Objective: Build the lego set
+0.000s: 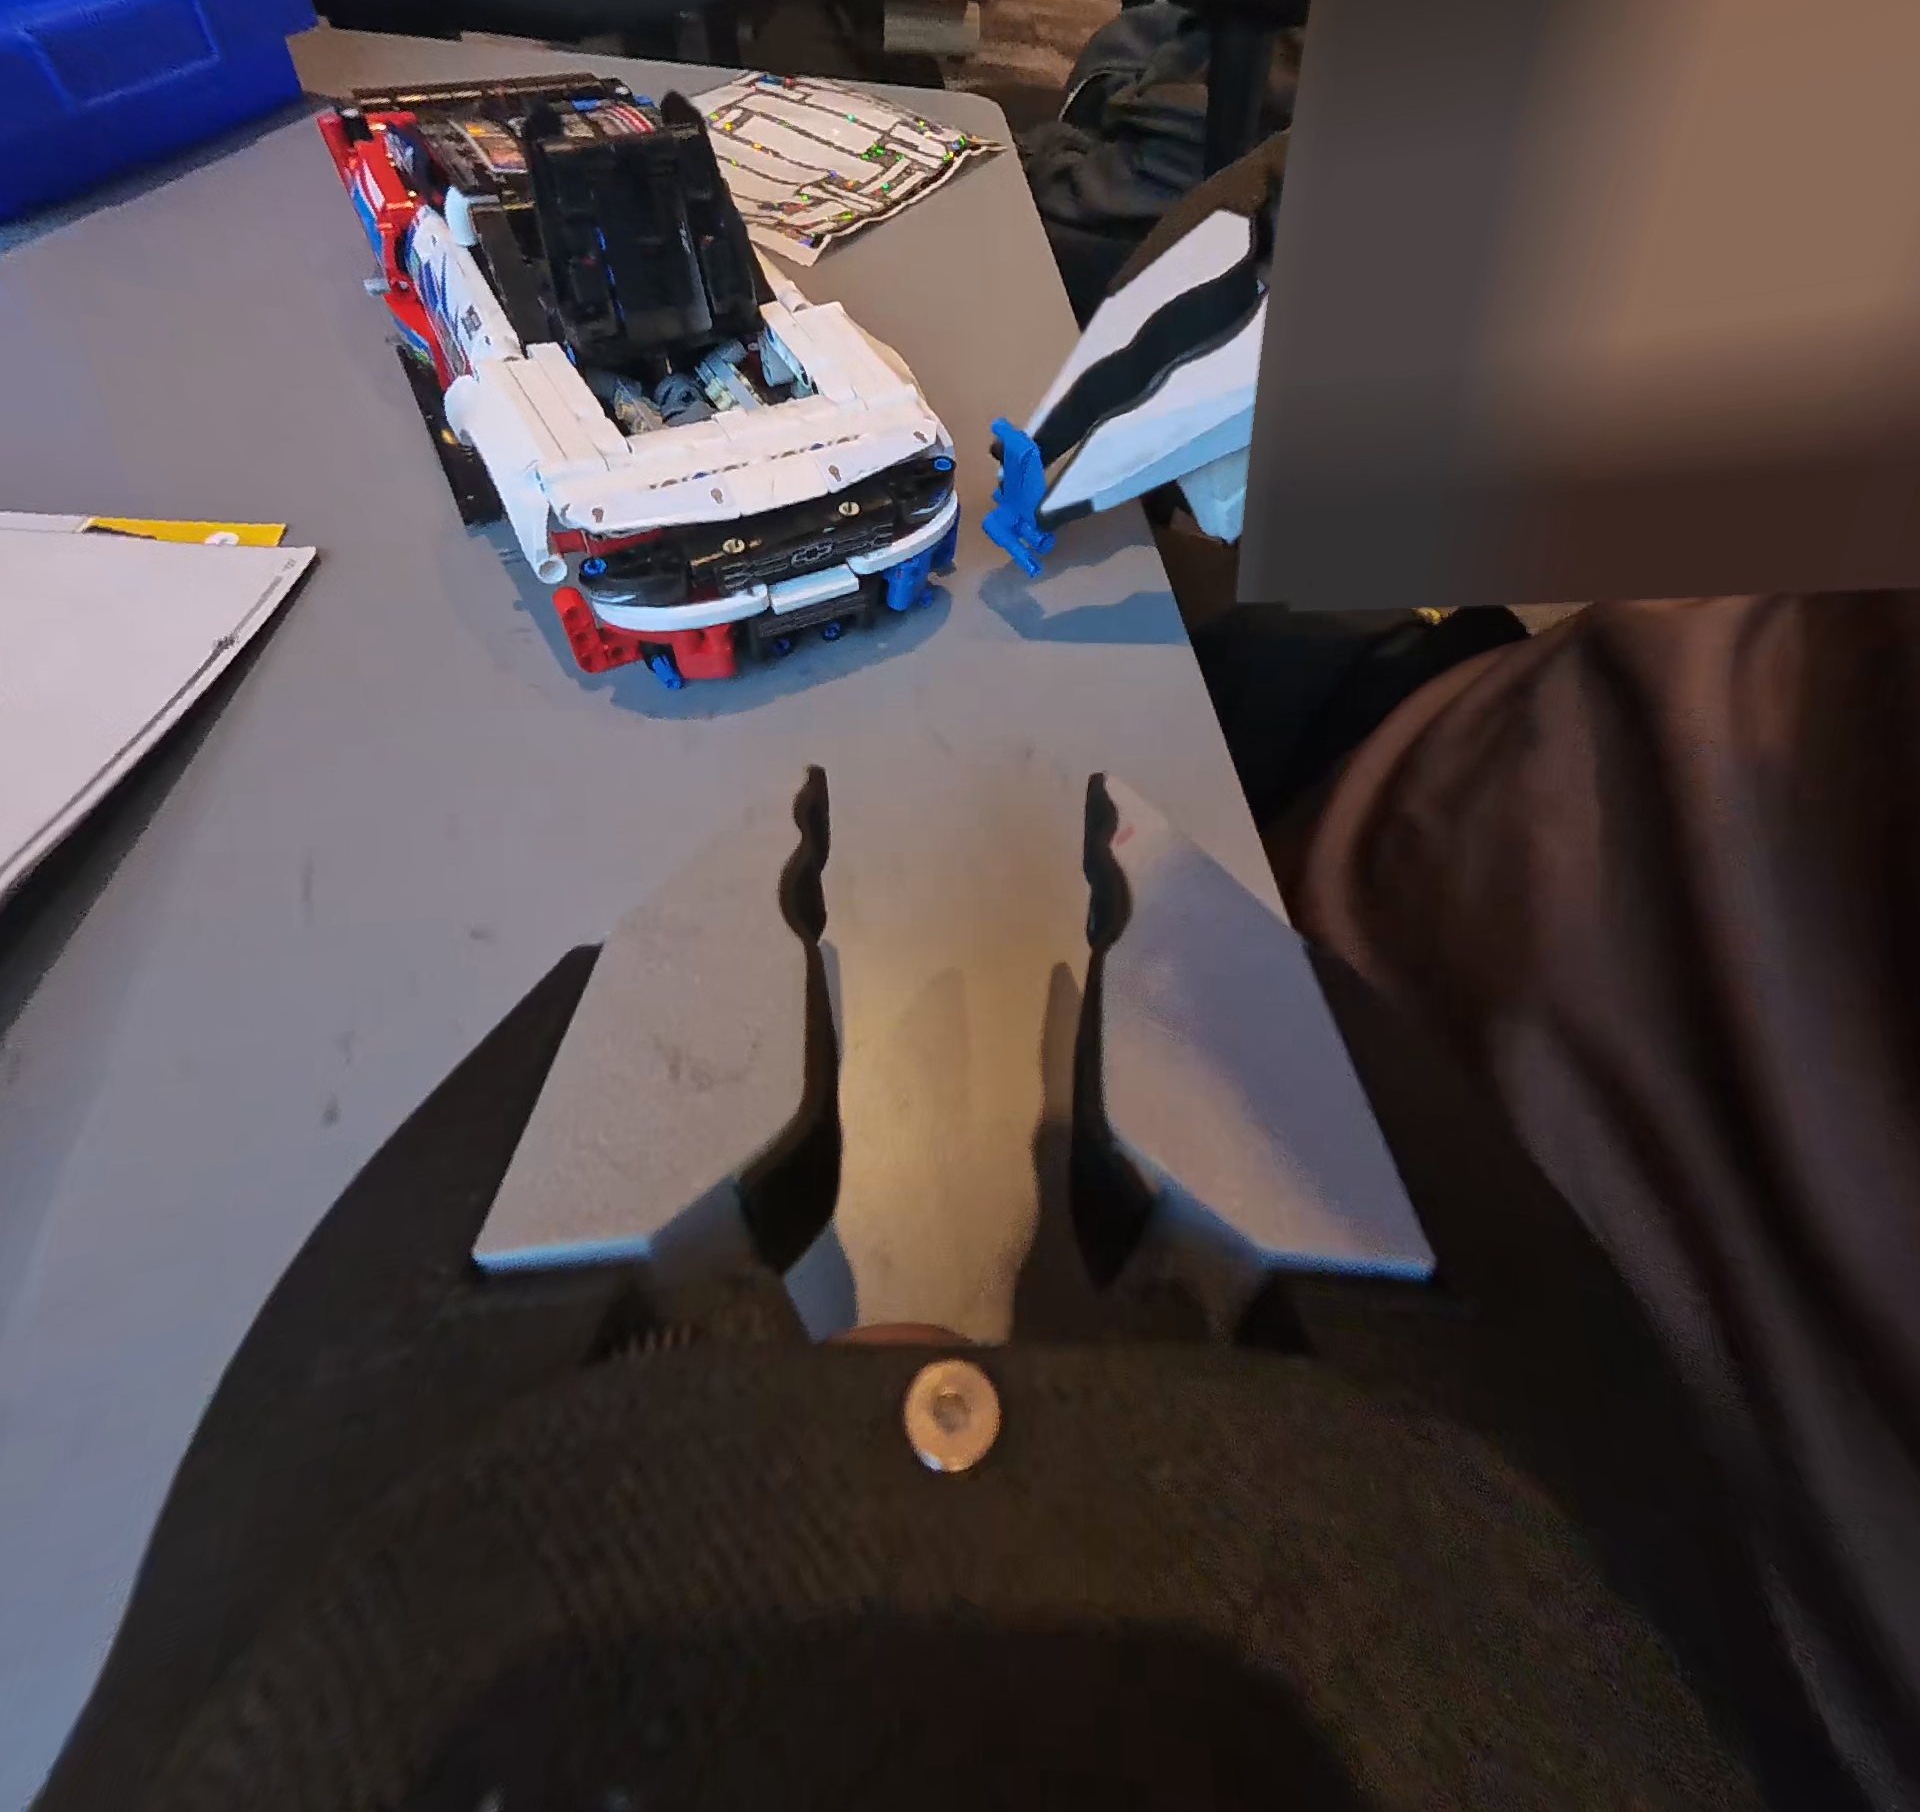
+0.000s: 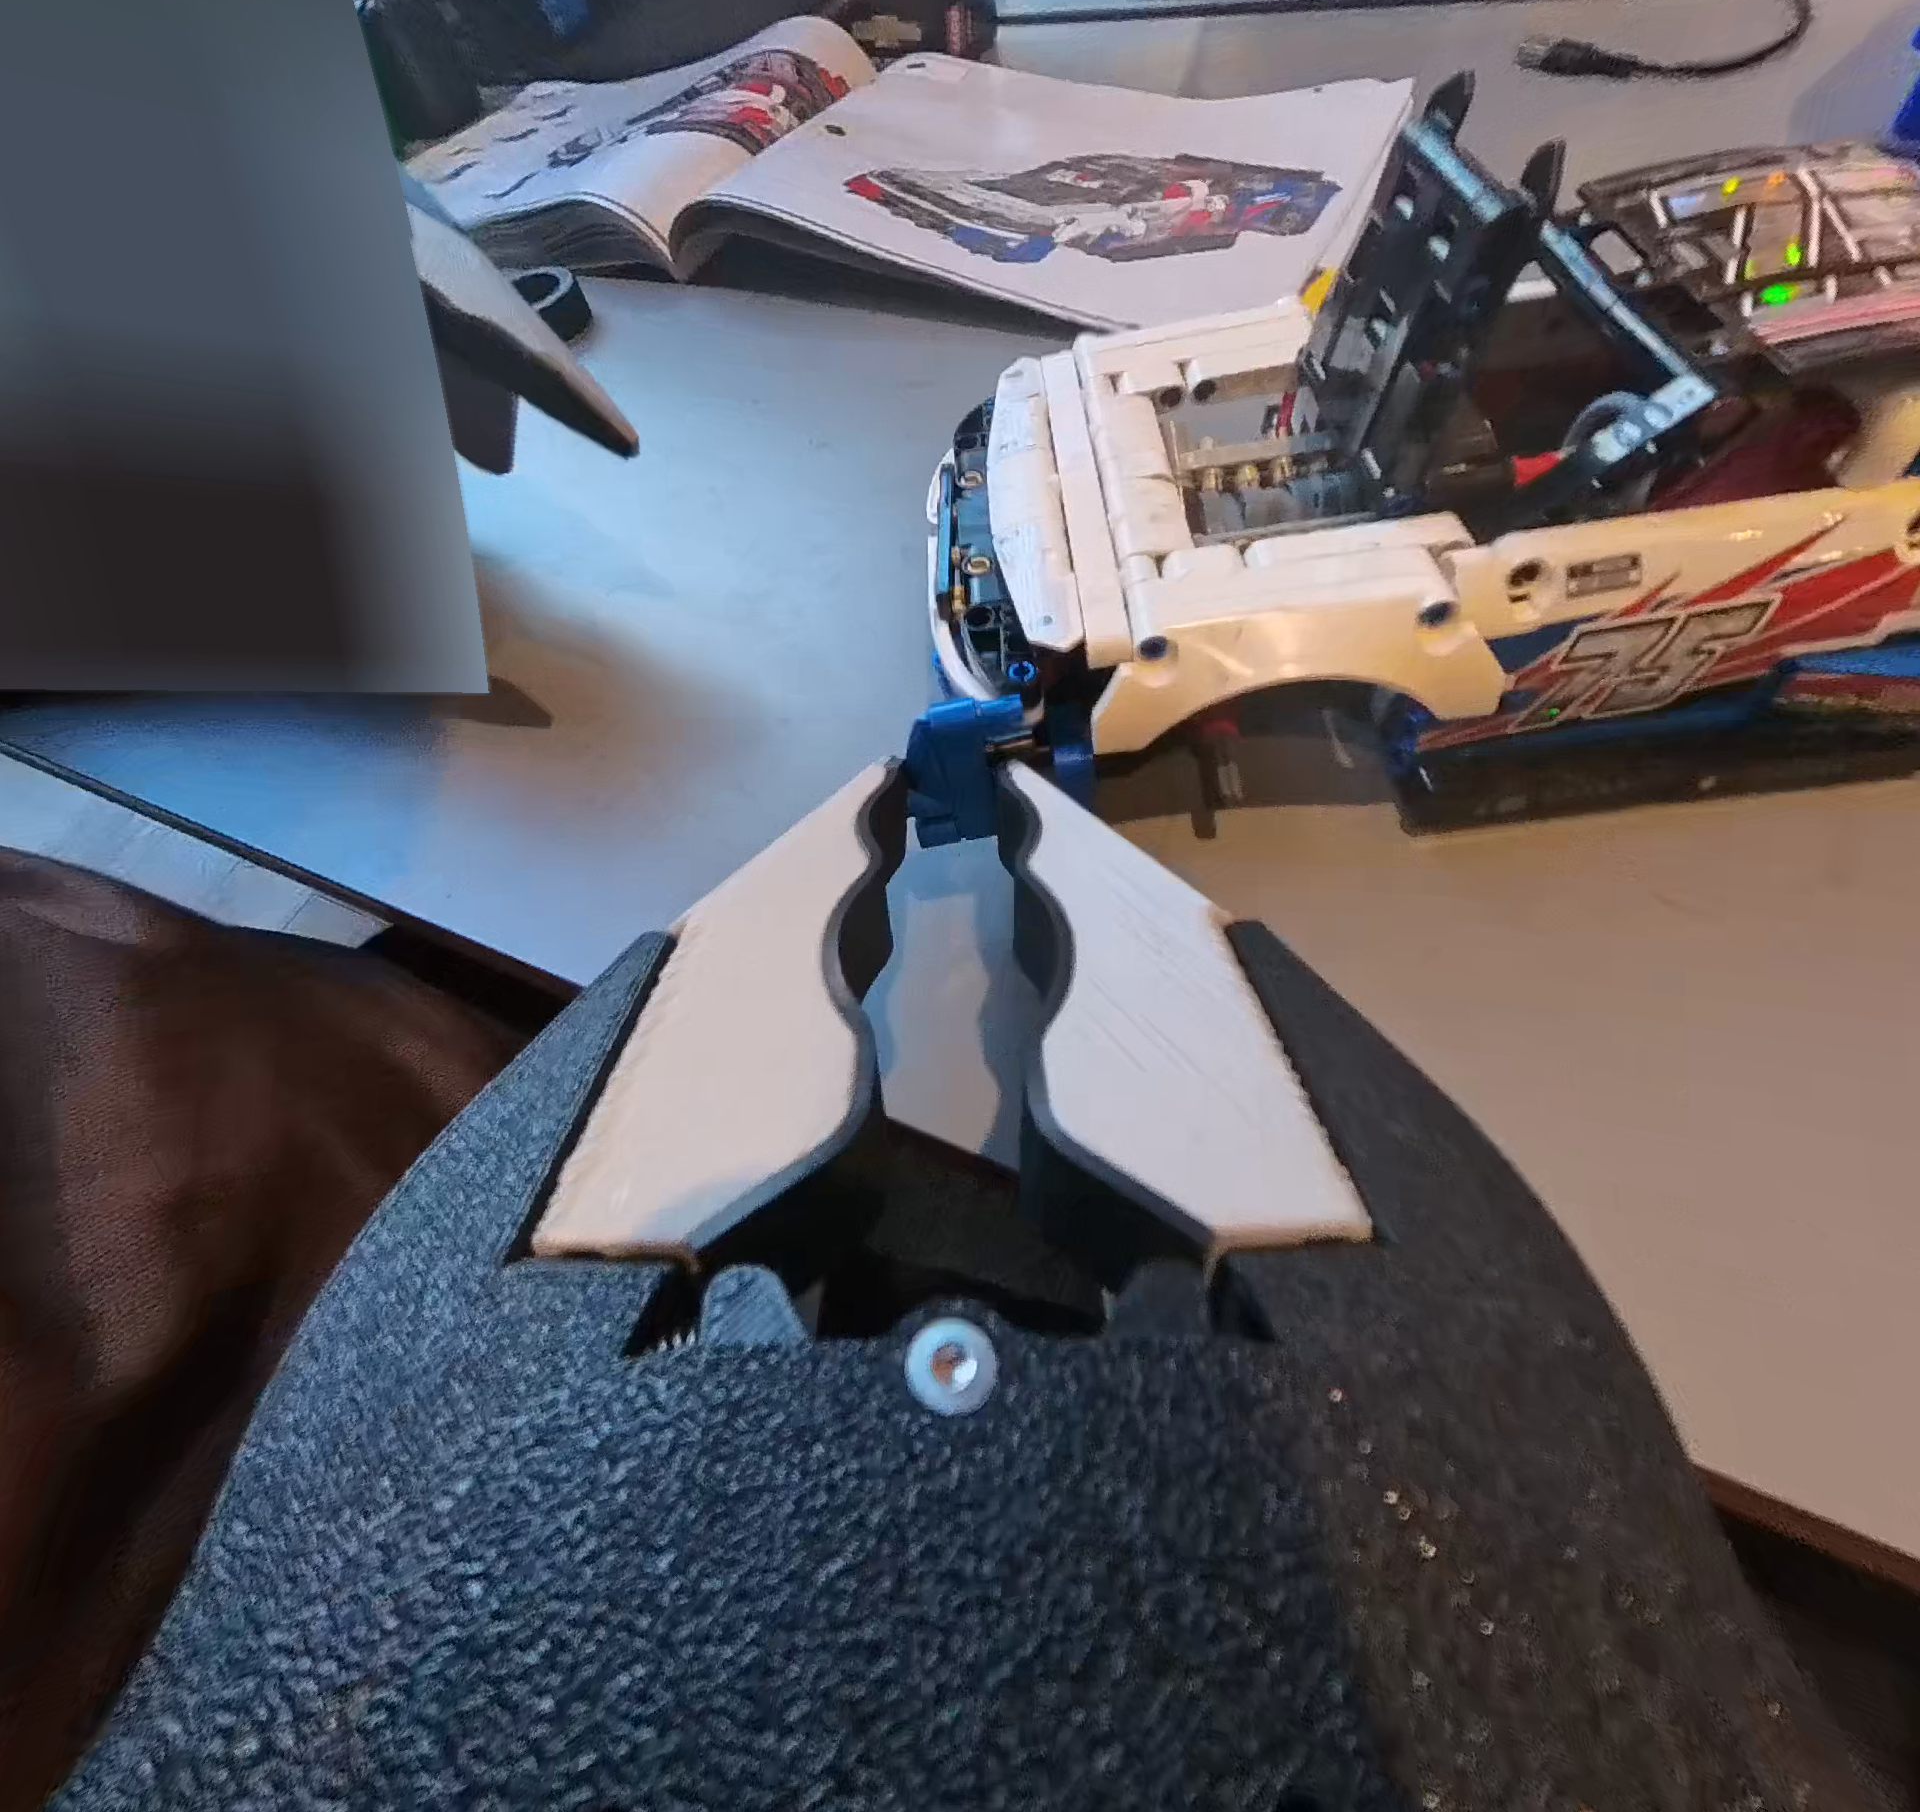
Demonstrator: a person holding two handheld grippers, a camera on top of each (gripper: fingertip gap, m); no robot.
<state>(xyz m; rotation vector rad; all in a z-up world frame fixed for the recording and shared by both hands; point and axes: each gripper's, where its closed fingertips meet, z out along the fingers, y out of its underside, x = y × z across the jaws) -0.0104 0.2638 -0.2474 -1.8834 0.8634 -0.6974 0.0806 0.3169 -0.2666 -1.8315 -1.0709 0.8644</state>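
Right gripper [image 2: 951,775] was clenched on a small blue piece [image 2: 951,760], held at the fingertips just beside the front corner of the car [image 2: 1299,557]. Left gripper [image 1: 954,791] hung over bare table [image 1: 364,827] with its fingers spread and nothing between them, well short of the car's nose. Car sat on the table, hood [image 1: 639,235] propped up, white front, red and blue sides. Open instruction booklet [image 2: 935,162] lay behind it. Sticker sheet [image 1: 842,157] lay beyond the car; blue bin [image 1: 125,37] at the far left corner.
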